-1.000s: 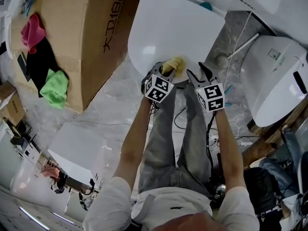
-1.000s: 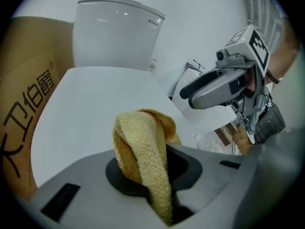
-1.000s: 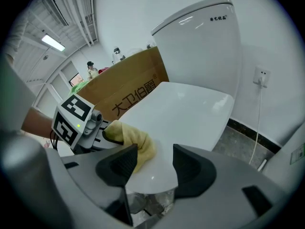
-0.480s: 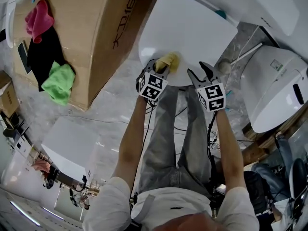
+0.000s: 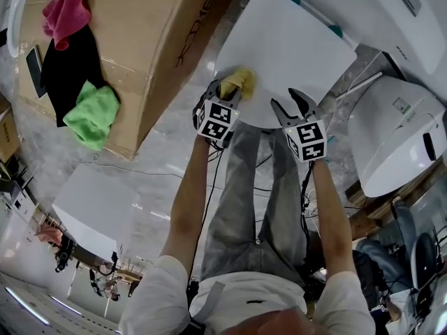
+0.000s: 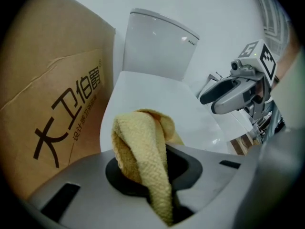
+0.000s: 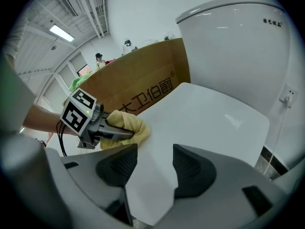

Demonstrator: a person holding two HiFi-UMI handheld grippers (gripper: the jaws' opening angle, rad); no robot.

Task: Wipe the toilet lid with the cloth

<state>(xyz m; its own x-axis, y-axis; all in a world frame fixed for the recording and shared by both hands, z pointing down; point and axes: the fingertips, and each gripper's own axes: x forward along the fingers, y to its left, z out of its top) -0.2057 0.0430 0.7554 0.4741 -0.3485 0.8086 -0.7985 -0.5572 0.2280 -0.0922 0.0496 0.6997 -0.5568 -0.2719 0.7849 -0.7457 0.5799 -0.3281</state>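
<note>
The white toilet lid (image 5: 286,51) lies shut below the tank (image 6: 157,46). My left gripper (image 5: 227,93) is shut on a yellow cloth (image 5: 237,81) and holds it against the lid's front left edge. In the left gripper view the cloth (image 6: 143,147) bulges out of the jaws over the lid (image 6: 195,116). My right gripper (image 5: 288,102) is open at the lid's front edge. In the right gripper view the lid (image 7: 205,123) runs between its spread jaws (image 7: 155,168), with the cloth (image 7: 133,125) and left gripper (image 7: 107,128) to the left.
A big cardboard box (image 5: 140,40) stands close on the lid's left, with green (image 5: 91,114) and pink (image 5: 66,12) cloths on it. A second white toilet (image 5: 394,138) is at the right. Cables (image 5: 307,194) lie on the floor by the person's legs.
My left gripper has slid the yellow cloth a little to the left along the lid's front edge. The right gripper has stayed open at the same spot.
</note>
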